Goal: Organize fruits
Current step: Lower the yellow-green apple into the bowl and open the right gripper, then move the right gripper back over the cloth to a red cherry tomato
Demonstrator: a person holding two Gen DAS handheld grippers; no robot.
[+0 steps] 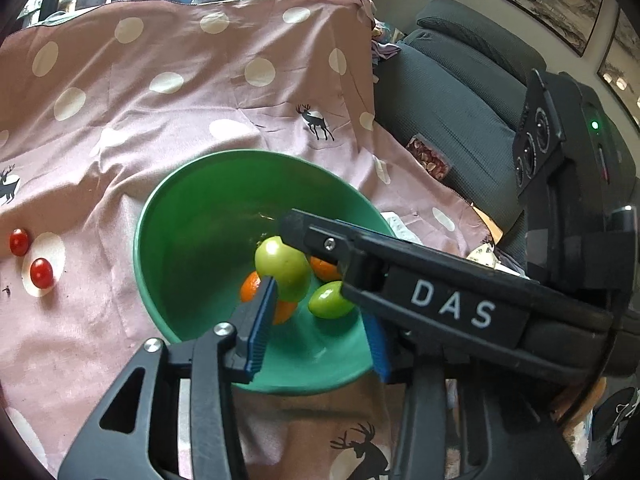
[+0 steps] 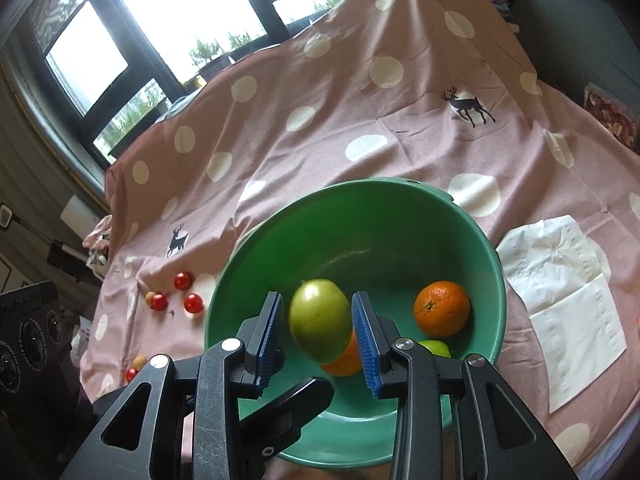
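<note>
Your right gripper (image 2: 318,334) holds a narrow gap around the green apple (image 2: 320,326) – the right pad appears to touch it, the left pad seems apart, and motion blur prevents certainty. Your left gripper (image 1: 320,312) stands partly open with nothing gripped, its jaws over the green bowl (image 1: 200,200). The bowl holds the apple, oranges (image 2: 442,309) and a smaller green fruit (image 1: 330,300). Cherry tomatoes (image 2: 184,296) lie on the dotted pink cloth (image 2: 320,128) left of the bowl – a white napkin (image 2: 568,304) lies right of it.
</note>
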